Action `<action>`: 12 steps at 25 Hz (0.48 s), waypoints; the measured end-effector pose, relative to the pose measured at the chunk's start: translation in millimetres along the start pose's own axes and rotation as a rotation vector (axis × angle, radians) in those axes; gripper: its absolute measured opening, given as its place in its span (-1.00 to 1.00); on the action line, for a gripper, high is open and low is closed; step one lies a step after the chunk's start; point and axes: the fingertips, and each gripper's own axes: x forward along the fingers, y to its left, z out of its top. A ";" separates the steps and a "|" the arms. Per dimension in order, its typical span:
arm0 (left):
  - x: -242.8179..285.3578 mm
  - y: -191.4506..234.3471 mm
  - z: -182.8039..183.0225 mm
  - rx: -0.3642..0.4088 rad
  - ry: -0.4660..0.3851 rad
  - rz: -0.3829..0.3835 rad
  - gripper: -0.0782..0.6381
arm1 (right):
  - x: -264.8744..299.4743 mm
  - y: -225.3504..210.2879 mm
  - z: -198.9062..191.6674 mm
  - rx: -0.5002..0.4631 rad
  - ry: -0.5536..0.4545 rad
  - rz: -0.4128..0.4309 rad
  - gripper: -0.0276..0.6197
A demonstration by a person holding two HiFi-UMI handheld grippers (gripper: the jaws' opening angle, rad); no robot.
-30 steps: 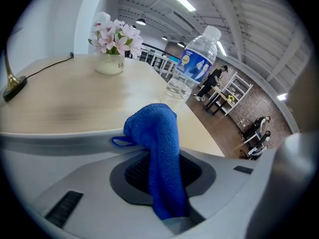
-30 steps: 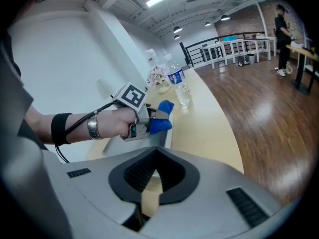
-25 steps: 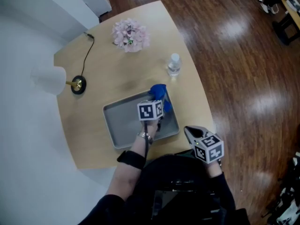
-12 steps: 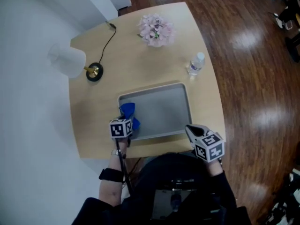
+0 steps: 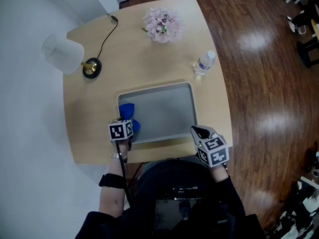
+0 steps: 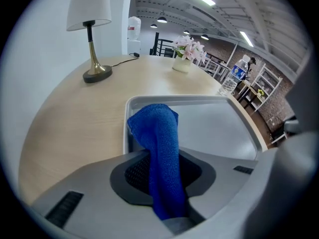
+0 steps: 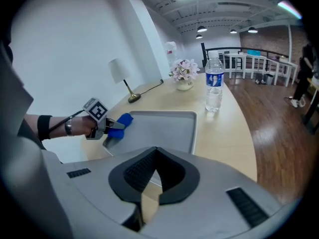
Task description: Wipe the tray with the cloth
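Blue cloth [image 6: 158, 143] is pinched between my left fingers [image 6: 136, 173]. Its loose end is bunched forward over the grey metal tray [image 6: 214, 128], close against the rim at the tray's 9 o'clock end. In the head view that is the end towards the lamp [image 5: 62, 54], which stands out at 10 o'clock on the tabletop [image 5: 99, 98].

A second ago this same cloth was in the opposite corner, up at 1 o'clock beside the water bottle [image 5: 204, 62]. So I have just dragged it the whole length of the tray in one sweep, my grip on it unchanged, and I have all but stopped at the rim. I take that as one full stroke finished. The tray floor now lies bare and open from the cloth across to 3 o'clock, with nothing else on it.

My right fingers [image 7: 138, 172] are pressed together at the tips with nothing between them. They hang off the tray's 5 o'clock corner, above the near edge of the tabletop, and have hardly shifted. They are not touching the tray.

I think the strip towards the flowers [image 5: 162, 25] at 12 o'clock may still need a pass. With no room left on this side, the next stroke has to run back towards 3 o'clock. Nothing steadies the tray, so a hard push could slide it.
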 end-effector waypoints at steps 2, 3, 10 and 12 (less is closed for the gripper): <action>2.5 -12.7 0.4 -0.008 -0.001 -0.026 -0.47 | 0.6 -15.4 -8.2 -0.008 0.017 -0.054 -0.90; 4.2 -22.0 1.3 -0.009 -0.001 -0.039 -0.47 | 0.4 -22.5 -11.5 0.002 0.021 -0.069 -0.90; 25.4 -118.2 14.8 0.036 0.008 -0.173 -0.47 | -1.2 -45.5 -24.1 0.064 0.038 -0.102 -0.90; 32.6 -148.6 18.2 0.067 0.019 -0.213 -0.47 | -1.1 -49.1 -26.7 0.069 0.040 -0.099 -0.90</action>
